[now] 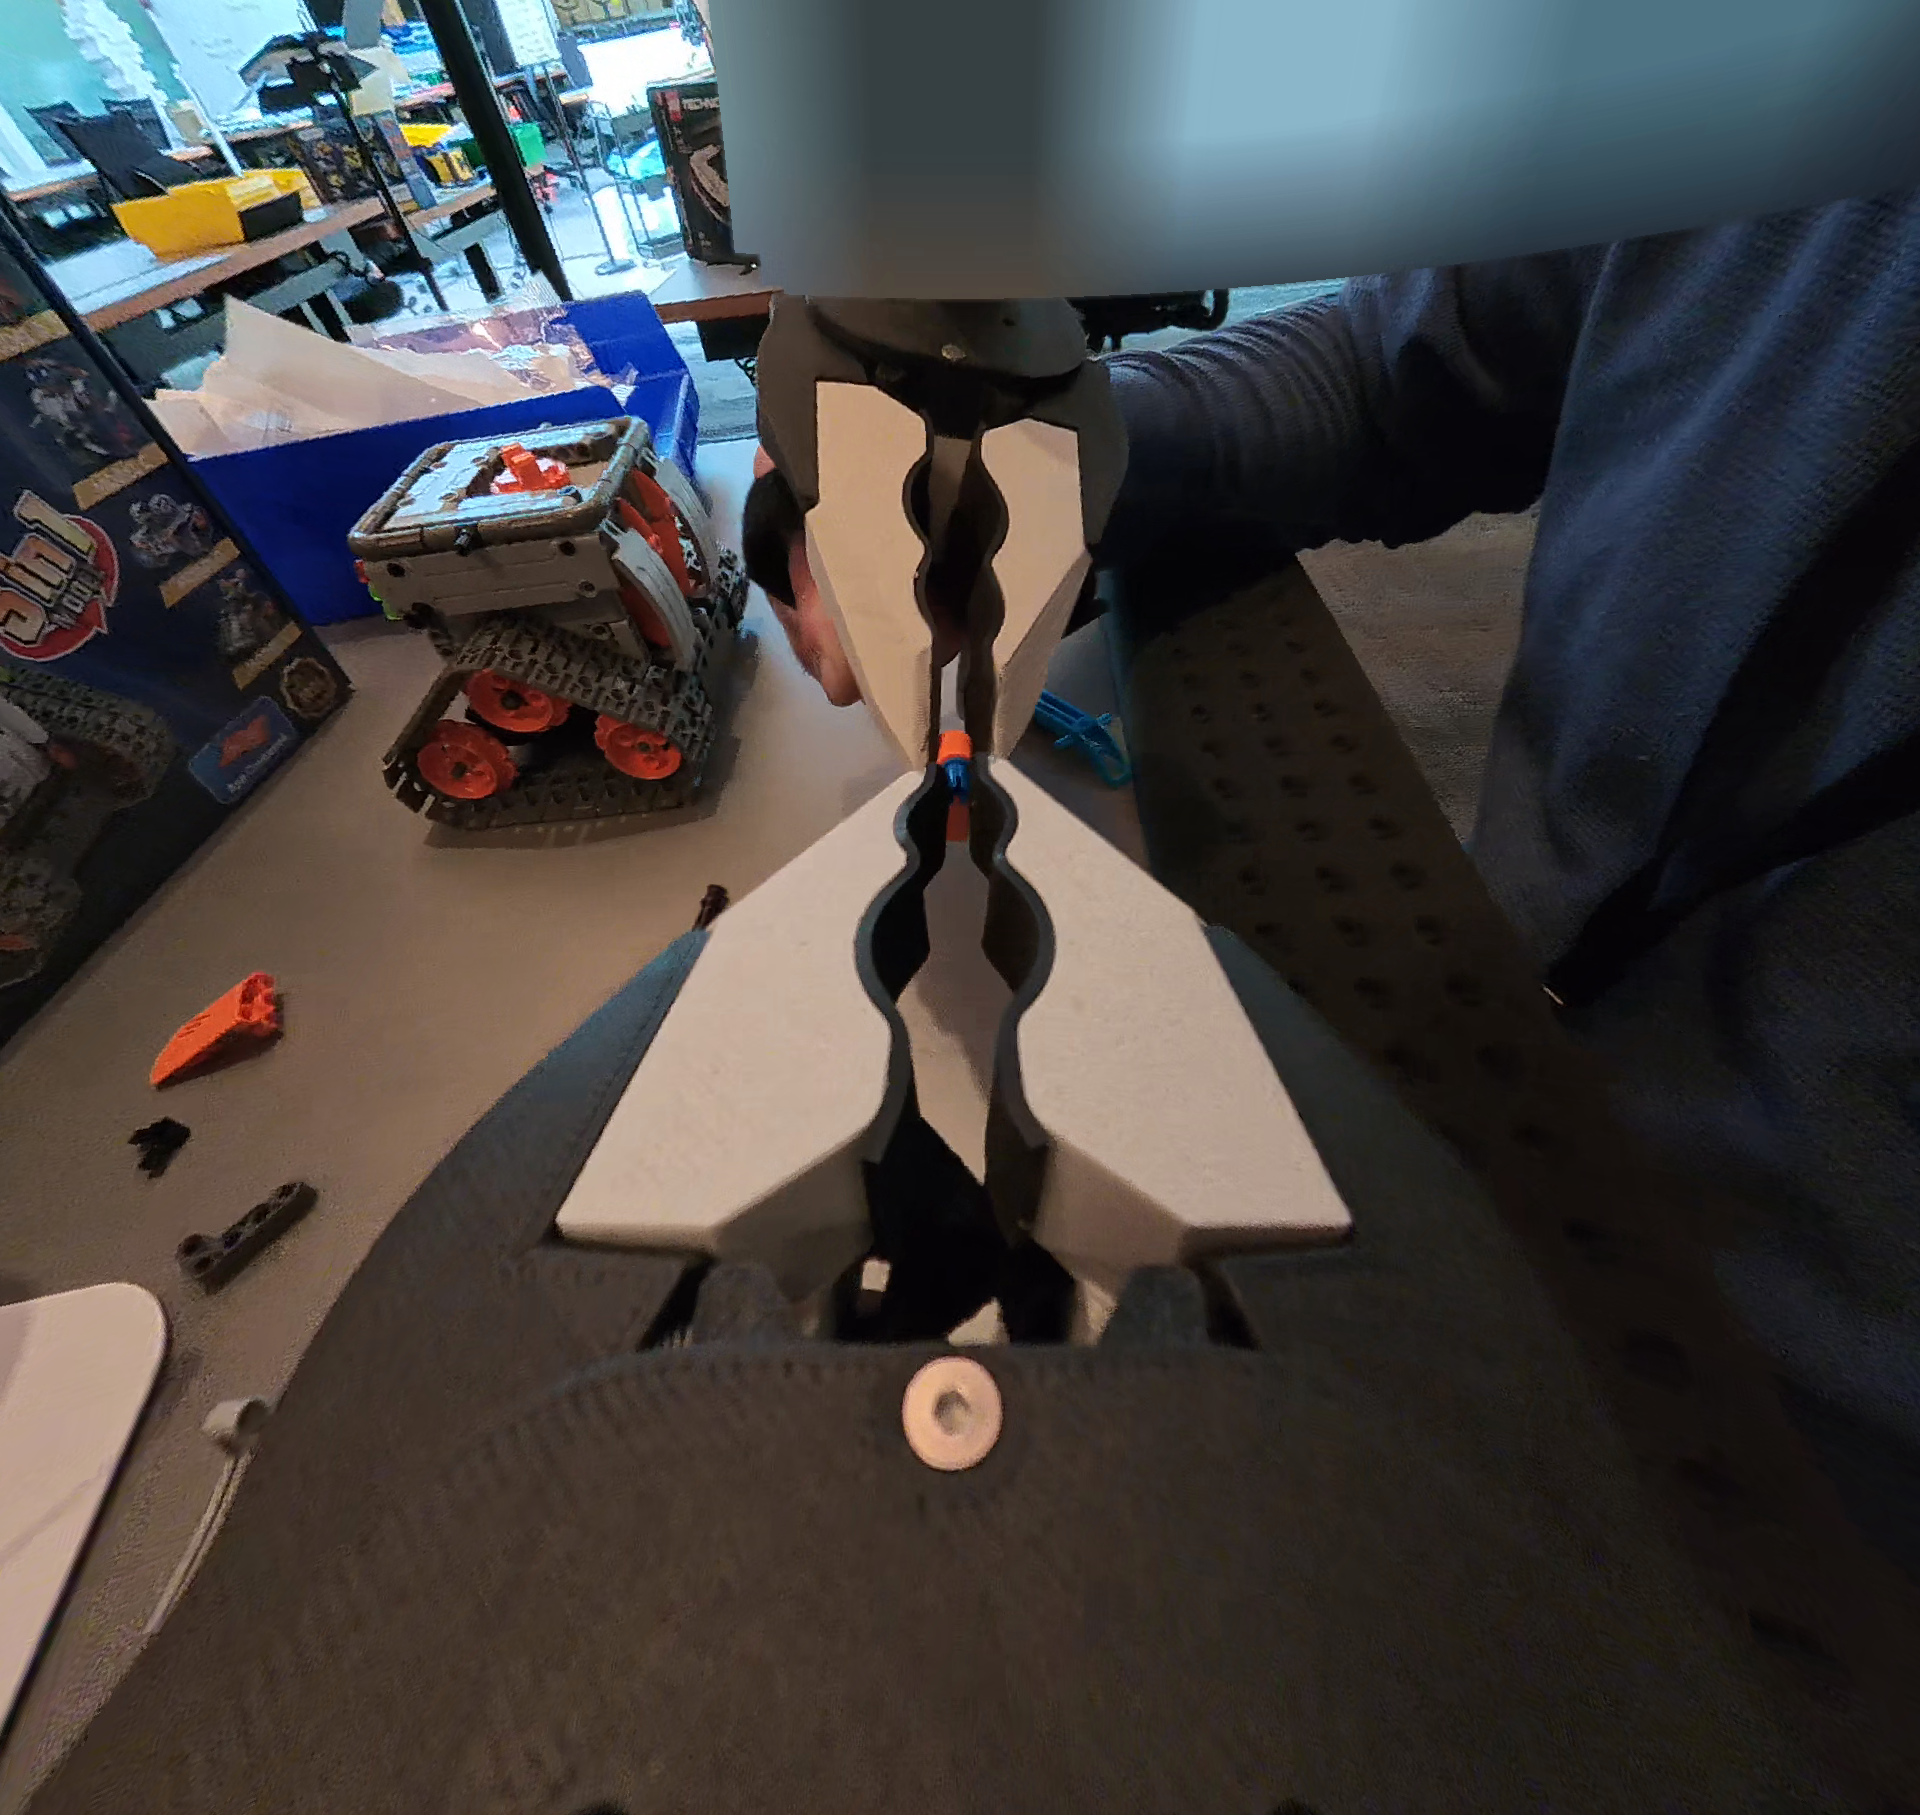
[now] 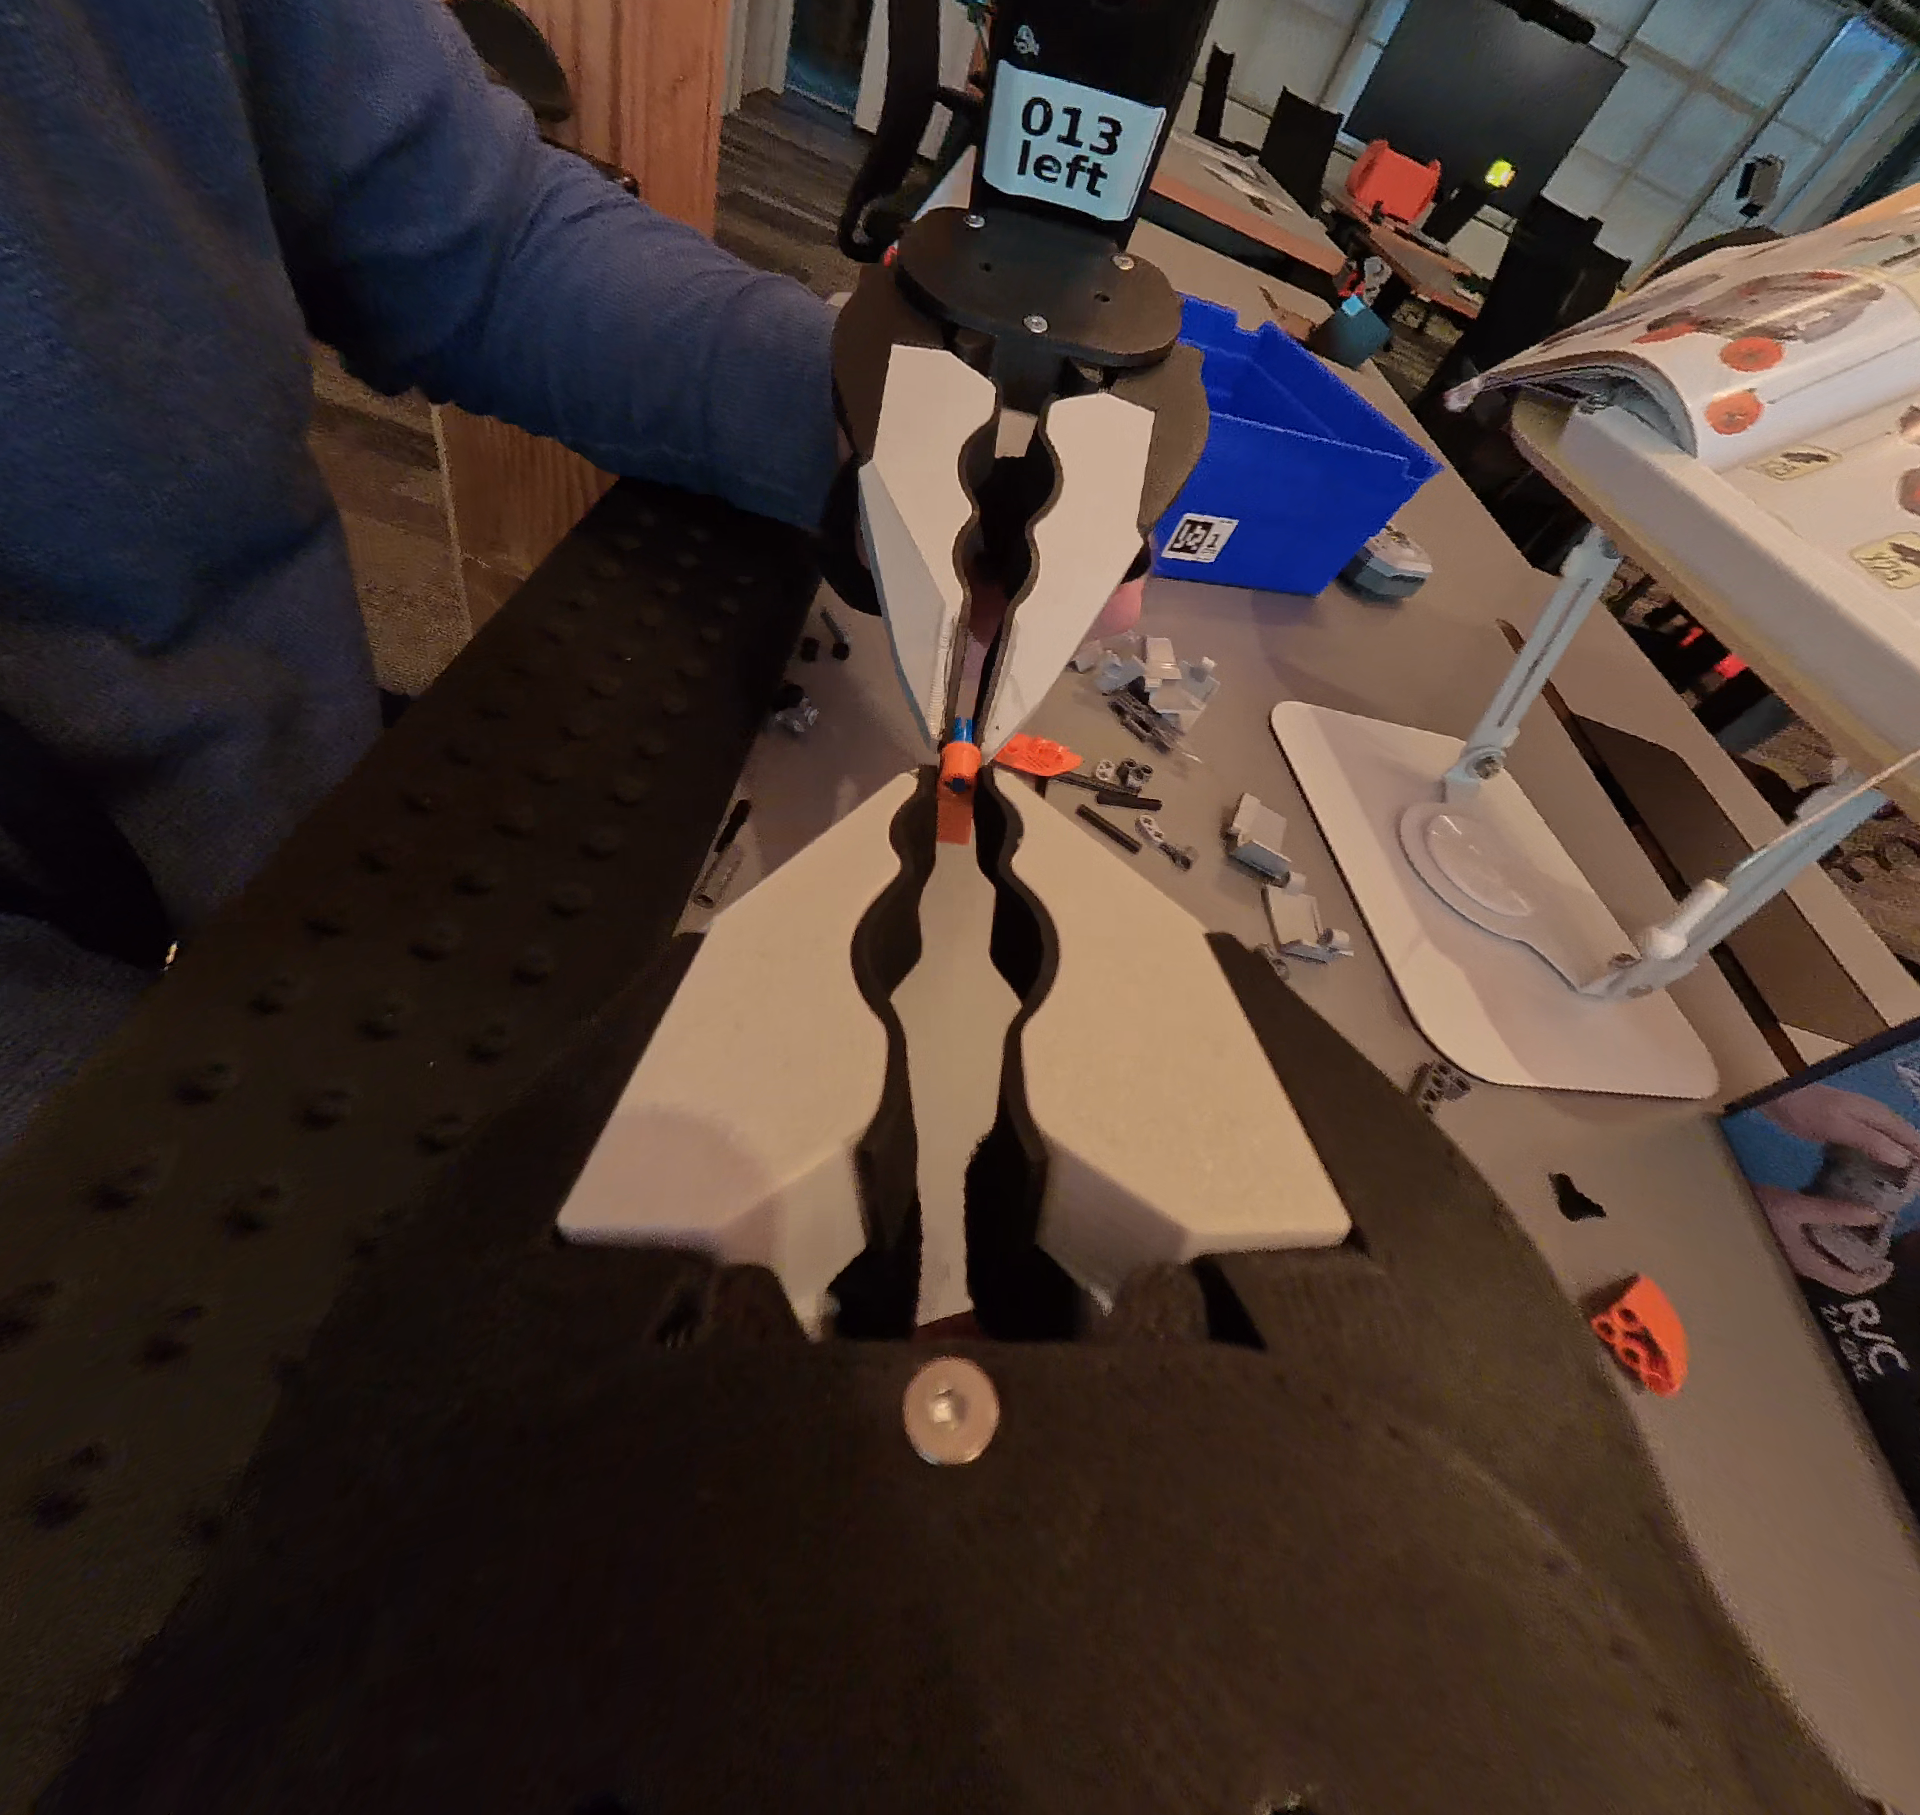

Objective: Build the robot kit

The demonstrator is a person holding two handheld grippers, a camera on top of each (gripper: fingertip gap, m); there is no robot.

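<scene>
Left gripper (image 1: 954,797) and right gripper (image 2: 954,797) tip to tip, both pinching a half-hidden orange-and-blue piece (image 2: 956,773), above the table (image 1: 436,934), tracked model (image 1: 561,622) well apart.

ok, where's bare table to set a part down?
Left wrist view: bare strip of table between the tracked model and the orange wedge. Right wrist view: the table between the blue bin and the white stand base is crowded with loose parts.
</scene>
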